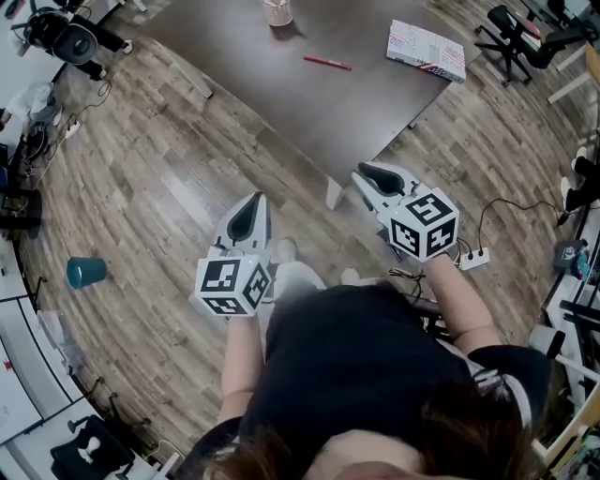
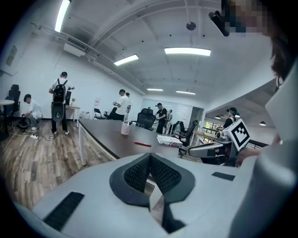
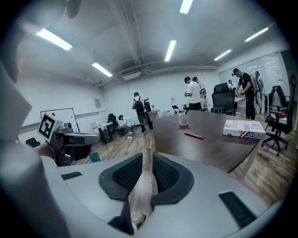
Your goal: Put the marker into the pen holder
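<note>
Both grippers are held over the wood floor (image 1: pixel 159 187), short of the near corner of the table (image 1: pixel 281 112), not touching anything.

Left gripper (image 1: pixel 249 214): in its own view the jaws meet at the tips, closed, nothing between them.

Right gripper (image 1: pixel 378 176): in its own view the jaws stand slightly apart. A narrow strip of floor shows through the gap and nothing is held. It sits nearer the table corner than the left one, just beside the table leg (image 1: pixel 334 193).

Marker (image 1: pixel 327 63): red, lying flat on the dark tabletop, well apart from both grippers. It lies between the pen holder (image 1: pixel 277 12) and the box (image 1: pixel 426 49) and touches neither.

The pen holder stands upright near the far edge of the table. It is pale and see-through, with something inside that is too small to tell.

The box lies flat near the table's right edge, with printed sides.

Teal cup (image 1: pixel 85 272) is on the floor to the left, well apart from the grippers. Power strip (image 1: pixel 473 258) with its cable lies on the floor just right of the right gripper. Office chair (image 1: pixel 511 37) stands past the table's right end.

Several people (image 2: pixel 59 100) stand or crouch in the background beyond the table.
</note>
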